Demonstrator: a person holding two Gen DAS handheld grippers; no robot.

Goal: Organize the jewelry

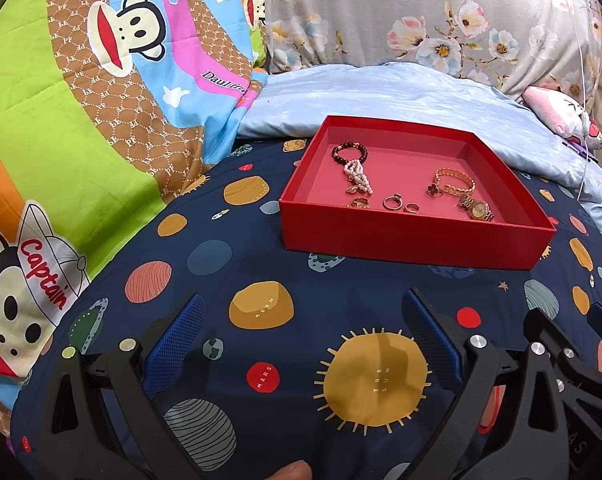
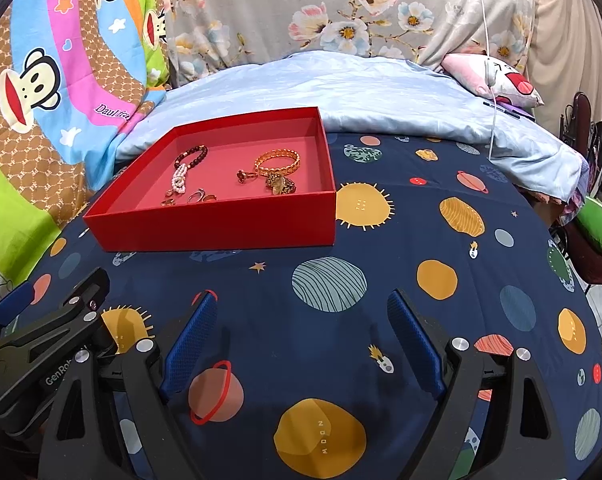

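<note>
The shallow red cardboard tray (image 1: 413,236) sits on the navy planet-print bedsheet (image 1: 261,264), holding a gold bangle (image 2: 277,162) and beaded bracelet (image 1: 349,151). The left claw (image 1: 301,336) and right claw (image 2: 301,340) are both released, hovering near the tray's front wall over open sheet.

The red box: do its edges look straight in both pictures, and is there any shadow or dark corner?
Left wrist view: the red box has a bowed near edge, fisheye bending; black corners top left and top right. Right wrist view: its near edge looks straighter; the gripper throws a soft shadow on the planet-print sheet.
</note>
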